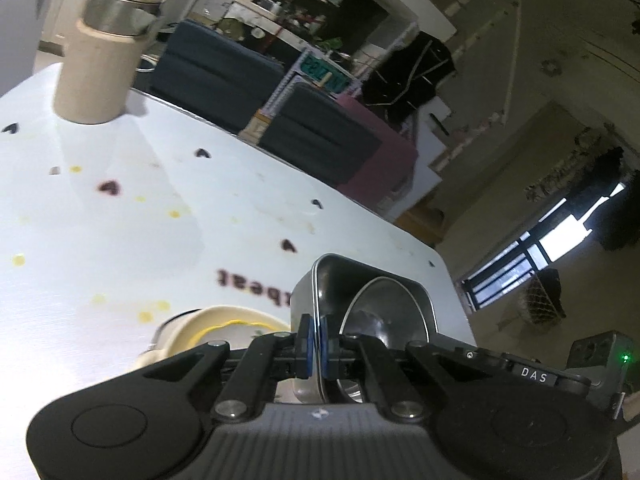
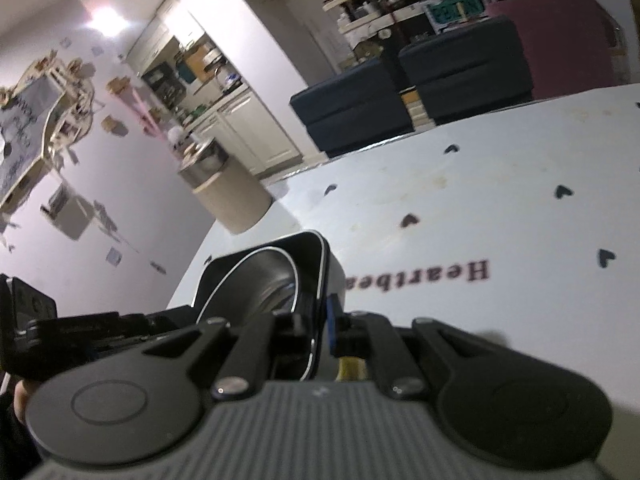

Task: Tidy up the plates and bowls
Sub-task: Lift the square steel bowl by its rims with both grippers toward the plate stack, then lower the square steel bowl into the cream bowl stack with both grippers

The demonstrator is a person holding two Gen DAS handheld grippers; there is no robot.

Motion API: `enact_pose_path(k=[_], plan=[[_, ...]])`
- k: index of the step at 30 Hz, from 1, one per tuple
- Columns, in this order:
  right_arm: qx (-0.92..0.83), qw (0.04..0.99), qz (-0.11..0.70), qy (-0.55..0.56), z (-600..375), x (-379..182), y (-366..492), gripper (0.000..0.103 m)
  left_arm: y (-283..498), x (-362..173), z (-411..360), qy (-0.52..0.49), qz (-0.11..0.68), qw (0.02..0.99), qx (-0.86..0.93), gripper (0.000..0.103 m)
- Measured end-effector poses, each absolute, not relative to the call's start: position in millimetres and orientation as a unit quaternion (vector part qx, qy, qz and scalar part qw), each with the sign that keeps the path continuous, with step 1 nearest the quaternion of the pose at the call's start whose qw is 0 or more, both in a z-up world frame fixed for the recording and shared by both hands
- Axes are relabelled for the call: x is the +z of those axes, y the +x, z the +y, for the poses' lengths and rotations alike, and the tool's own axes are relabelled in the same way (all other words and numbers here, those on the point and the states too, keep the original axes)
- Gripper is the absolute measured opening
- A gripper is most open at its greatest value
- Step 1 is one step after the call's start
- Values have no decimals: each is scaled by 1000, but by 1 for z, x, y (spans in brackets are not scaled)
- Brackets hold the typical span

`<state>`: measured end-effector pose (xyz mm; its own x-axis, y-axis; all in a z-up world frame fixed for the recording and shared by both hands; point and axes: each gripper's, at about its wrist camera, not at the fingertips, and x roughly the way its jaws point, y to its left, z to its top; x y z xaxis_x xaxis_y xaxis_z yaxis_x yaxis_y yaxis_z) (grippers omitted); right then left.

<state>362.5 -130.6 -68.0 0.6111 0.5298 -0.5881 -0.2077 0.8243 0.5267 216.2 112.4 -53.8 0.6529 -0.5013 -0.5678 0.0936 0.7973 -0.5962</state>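
Left wrist view: the left gripper [image 1: 314, 346] is clenched on one side wall of a metal tray [image 1: 372, 280]; the right gripper [image 2: 320, 332] pinches the opposite wall. The tray hangs above the white table [image 1: 120, 220], a steel bowl [image 1: 380, 312] loose inside, a cream dish [image 1: 224, 326] just beside it. Judgement: rigid, light, slick metal; grip the rims and keep it level, or the bowl slides.
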Motion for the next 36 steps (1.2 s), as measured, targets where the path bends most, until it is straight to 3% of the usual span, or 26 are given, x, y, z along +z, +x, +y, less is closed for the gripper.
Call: enact_pose_path(k=[23, 36], plan=[[185, 828, 463, 257, -110, -93, 352, 8, 203, -76, 138, -268, 413, 861, -123, 3], [166, 825, 494, 220, -97, -100, 348, 7, 205, -92, 137, -248, 443, 854, -115, 3]])
